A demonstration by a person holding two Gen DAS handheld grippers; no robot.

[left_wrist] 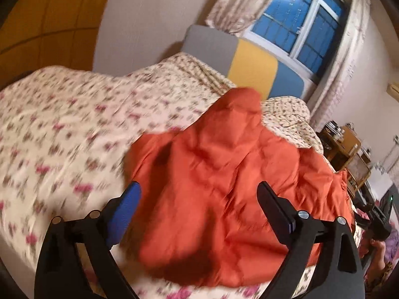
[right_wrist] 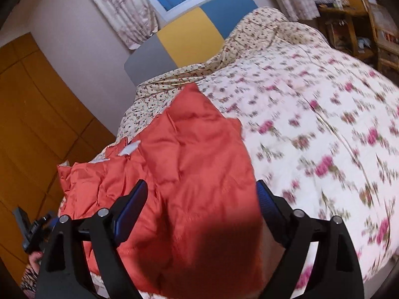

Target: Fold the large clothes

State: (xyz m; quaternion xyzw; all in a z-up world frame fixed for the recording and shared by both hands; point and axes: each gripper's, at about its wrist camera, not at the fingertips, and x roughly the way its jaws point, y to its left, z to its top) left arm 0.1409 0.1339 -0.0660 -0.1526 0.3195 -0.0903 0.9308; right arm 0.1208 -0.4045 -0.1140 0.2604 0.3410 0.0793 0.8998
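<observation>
An orange padded jacket [left_wrist: 224,179] lies crumpled on the floral bed cover [left_wrist: 62,124], its hood pointing toward the headboard. My left gripper [left_wrist: 199,189] is open, its fingers spread either side of the jacket's near edge, above it. In the right wrist view the same jacket [right_wrist: 187,169] lies at the bed's left side with a white label [right_wrist: 128,148] showing. My right gripper [right_wrist: 202,186] is open, its fingers spread over the jacket's near part. Neither holds cloth. Both views are blurred by motion.
The bed cover [right_wrist: 324,137] stretches wide beside the jacket. A grey, yellow and blue headboard [right_wrist: 189,37] stands under a window. A wooden wardrobe [right_wrist: 30,124] is on one side, wooden shelves [right_wrist: 361,25] on the other. The other gripper shows at the frame edge [right_wrist: 30,226].
</observation>
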